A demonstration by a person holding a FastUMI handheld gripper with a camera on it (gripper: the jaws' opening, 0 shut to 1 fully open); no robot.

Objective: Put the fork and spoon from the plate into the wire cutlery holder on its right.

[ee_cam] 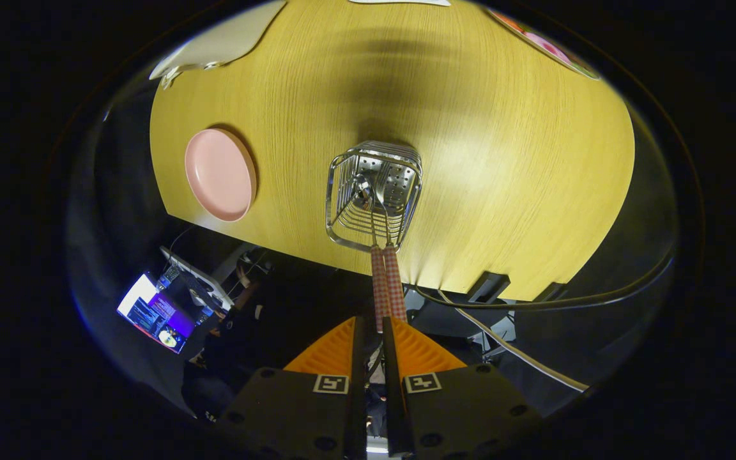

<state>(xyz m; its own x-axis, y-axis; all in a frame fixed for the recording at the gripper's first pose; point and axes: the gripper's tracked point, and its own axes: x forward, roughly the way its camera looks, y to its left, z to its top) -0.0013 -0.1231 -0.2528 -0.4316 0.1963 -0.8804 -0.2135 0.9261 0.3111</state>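
- Gripper view: two checked handles (387,284) were seen between the fingers; fork and spoon could not be told apart.
- Gripper (373,332) jaws were narrowed onto the handles, whose heads sat inside the wire cutlery holder (373,195), beside the pink plate (220,174).

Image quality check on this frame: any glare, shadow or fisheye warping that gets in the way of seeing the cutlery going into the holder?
Gripper view: fisheye bows the table edge; a soft shadow lies beyond the wire cutlery holder; glints on its wires blur the utensil heads, though the checked handles stay sharp, held in the gripper.
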